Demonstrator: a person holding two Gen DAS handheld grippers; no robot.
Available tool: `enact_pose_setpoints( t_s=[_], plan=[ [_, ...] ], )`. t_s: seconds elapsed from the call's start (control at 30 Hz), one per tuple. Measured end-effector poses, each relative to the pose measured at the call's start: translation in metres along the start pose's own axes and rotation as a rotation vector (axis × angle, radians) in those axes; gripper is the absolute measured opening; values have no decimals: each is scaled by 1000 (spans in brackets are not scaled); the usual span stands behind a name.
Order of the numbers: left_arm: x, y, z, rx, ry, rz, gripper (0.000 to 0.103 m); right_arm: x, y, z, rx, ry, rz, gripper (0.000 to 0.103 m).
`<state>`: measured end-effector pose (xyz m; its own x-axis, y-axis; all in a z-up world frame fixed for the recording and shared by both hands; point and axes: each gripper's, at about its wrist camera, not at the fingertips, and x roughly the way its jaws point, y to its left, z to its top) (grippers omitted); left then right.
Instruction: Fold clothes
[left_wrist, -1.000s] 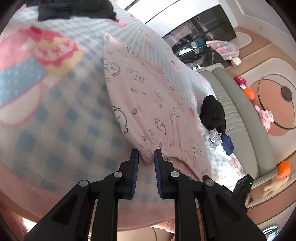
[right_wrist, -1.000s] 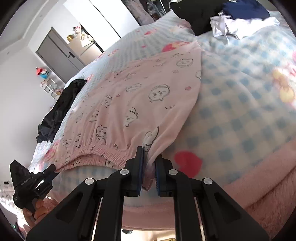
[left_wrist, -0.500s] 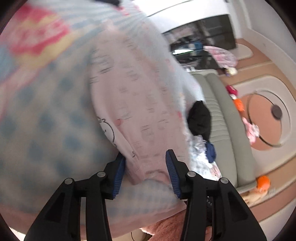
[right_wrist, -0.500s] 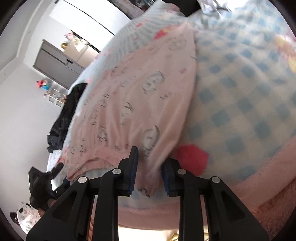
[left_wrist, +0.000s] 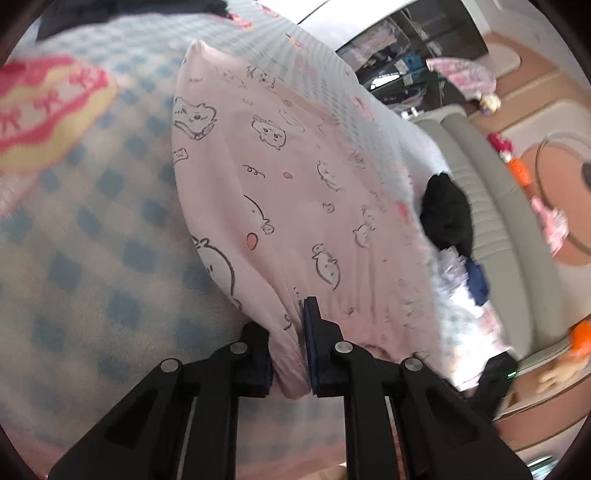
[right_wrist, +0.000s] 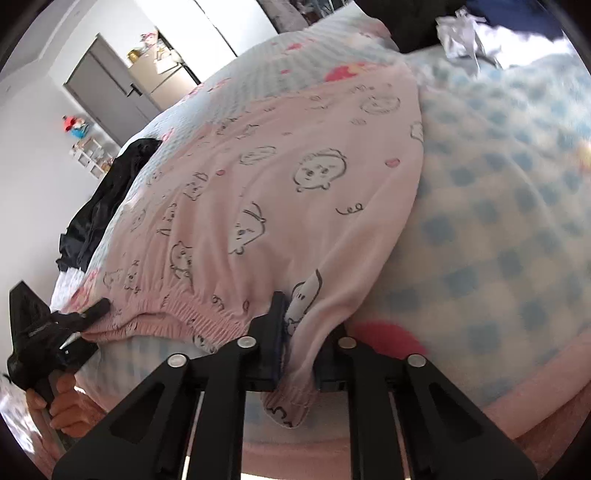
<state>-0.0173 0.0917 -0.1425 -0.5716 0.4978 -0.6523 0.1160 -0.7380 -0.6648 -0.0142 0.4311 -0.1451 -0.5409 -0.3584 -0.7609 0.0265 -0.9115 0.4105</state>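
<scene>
Now we clamp both tongs, open half a second ago, on the pink pyjama trousers (left_wrist: 295, 206): left tongs (left_wrist: 288, 354) and right tongs (right_wrist: 299, 354) each grip a waistband corner, ready to lift and fold. They lie spread on the checked bed (right_wrist: 498, 240); a sofa (left_wrist: 517, 229) stands beyond.
</scene>
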Motion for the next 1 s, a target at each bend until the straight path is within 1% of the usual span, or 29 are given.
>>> enact_pose_setpoints(
  t_s=[0.07,0.1,0.13,0.2,0.23,0.27,0.37,0.47,0.57,0.67,0.77,0.87,1.0],
  plan=[
    [-4,0,-2,6,-7,9,14,1,-3,0,17,2,3,12],
    [-6,0,-3,9,-10,13,16,3,-5,1,30,11,7,13],
    [-7,0,-4,12,-13,18,17,7,-8,1,42,24,15,18],
    [-11,-1,-6,19,-20,27,16,13,-12,1,54,44,21,19],
    [-13,-1,-7,22,-23,31,13,15,-13,1,45,53,13,18],
    [-15,-1,-8,25,-26,36,13,14,-12,1,30,52,3,11],
    [-21,-1,-10,34,-36,49,11,3,-7,-1,0,26,-15,7],
    [-26,-1,-13,43,-46,63,11,-12,-5,-4,-4,-15,-7,5],
    [-32,-2,-16,52,-57,75,10,-26,-3,-7,-7,-43,0,4],
    [-42,-6,-18,63,-70,72,10,-37,-2,-10,-15,-60,8,4],
    [-50,-10,-22,88,-72,68,10,-49,2,-14,-40,-84,-8,4],
    [-52,-9,-28,99,-61,82,10,-52,2,-18,-41,-83,-22,4],
    [-52,-2,-36,88,-42,86,10,-56,-9,-22,-1,-69,-19,4]
  ],
)
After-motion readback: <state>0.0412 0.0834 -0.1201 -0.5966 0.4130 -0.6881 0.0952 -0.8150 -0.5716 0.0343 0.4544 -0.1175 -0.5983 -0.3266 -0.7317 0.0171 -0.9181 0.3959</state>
